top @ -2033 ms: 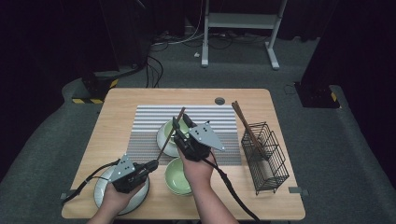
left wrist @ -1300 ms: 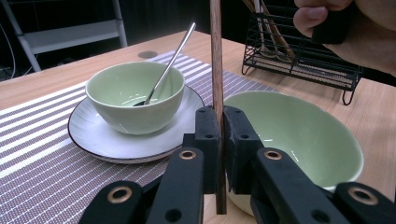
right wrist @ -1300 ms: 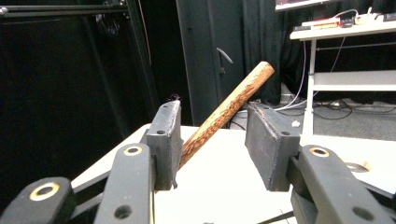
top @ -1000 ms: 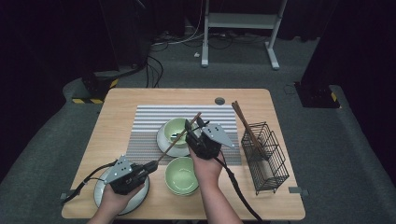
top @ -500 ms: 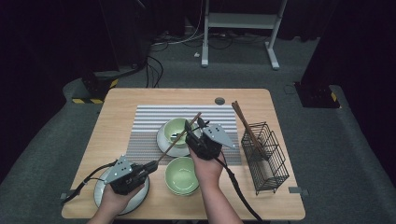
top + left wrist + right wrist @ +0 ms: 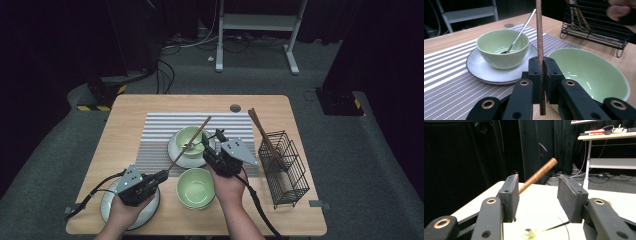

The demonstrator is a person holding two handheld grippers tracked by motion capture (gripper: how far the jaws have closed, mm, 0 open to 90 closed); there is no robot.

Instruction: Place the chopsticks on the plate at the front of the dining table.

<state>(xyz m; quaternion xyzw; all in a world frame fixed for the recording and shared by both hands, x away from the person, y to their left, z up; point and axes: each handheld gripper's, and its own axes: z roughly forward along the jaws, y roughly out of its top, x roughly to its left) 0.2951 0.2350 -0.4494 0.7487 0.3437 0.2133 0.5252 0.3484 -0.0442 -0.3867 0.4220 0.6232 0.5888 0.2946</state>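
My left gripper (image 6: 161, 176) is shut on a brown wooden chopstick (image 6: 191, 141) near its lower end, over a pale plate (image 6: 107, 212) at the front left. The chopstick (image 6: 539, 30) slants up over a green bowl (image 6: 190, 136) on a white saucer (image 6: 176, 152). A metal spoon (image 6: 522, 29) leans in that bowl (image 6: 499, 47). My right gripper (image 6: 213, 145) hovers just right of the bowl, open, with nothing between its pads (image 6: 571, 195). The chopstick's far end (image 6: 539, 174) shows beyond its jaws, and the spoon (image 6: 530, 233) lies below.
A second, empty green bowl (image 6: 196, 187) sits between my hands near the front edge. A black wire basket (image 6: 286, 170) holding dark chopsticks (image 6: 261, 131) stands at the right. A striped mat (image 6: 155, 135) covers the table's middle.
Two seconds ago my right gripper was closer over the bowl; it has since shifted slightly right. The chopstick's top now leans further right. In the last second, almost nothing has moved.
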